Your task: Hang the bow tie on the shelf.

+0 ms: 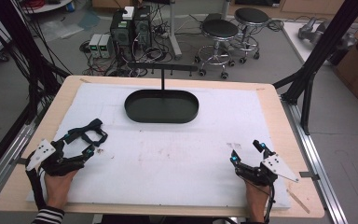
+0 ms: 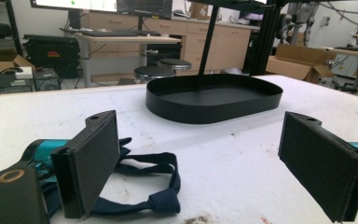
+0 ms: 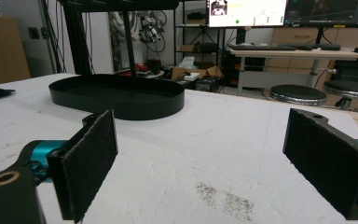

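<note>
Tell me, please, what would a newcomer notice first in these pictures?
First, the black oval tray with its T-shaped stand, at the table's far middle. Then the dark blue strap lying by the open left gripper at near left, while the right gripper rests open at near right.

Black grippers (image 1: 77, 142) with teal joints, grey three-cornered plates; striped left sleeve (image 1: 48, 216).
</note>
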